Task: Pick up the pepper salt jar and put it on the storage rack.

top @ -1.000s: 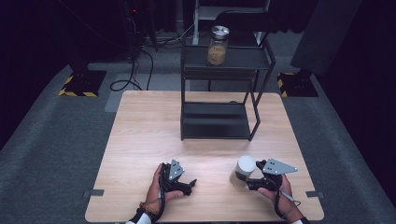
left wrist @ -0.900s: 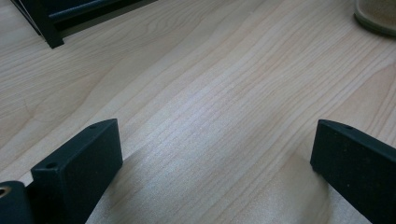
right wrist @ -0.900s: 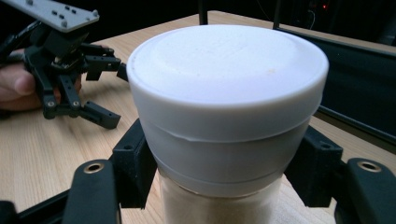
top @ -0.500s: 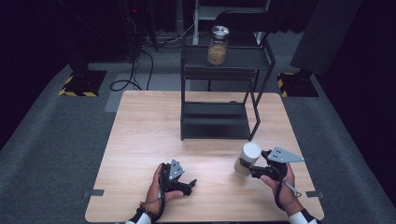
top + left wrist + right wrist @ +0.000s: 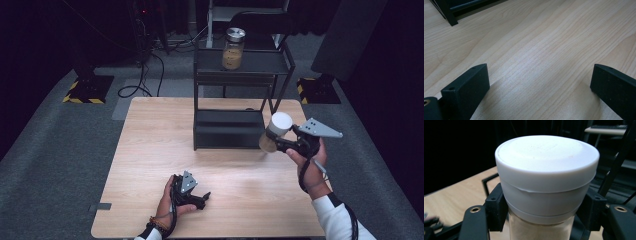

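High view: wooden table point(image 5: 150, 150); black two-tier rack point(image 5: 235, 100) at its far edge, with a glass jar point(image 5: 233, 49) of tan contents on the top shelf. Right gripper point(image 5: 285, 142) raised above the table's right side, just right of the rack, clamped on a white-capped jar point(image 5: 274, 132), which is tilted. Left gripper point(image 5: 200, 196) low at the near edge.

Left gripper view: jaws wide apart, nothing between them, bare tabletop beneath; rack foot at upper left.

Right gripper view: both pads pressed against the jar just under its white cap; pale powder visible below.
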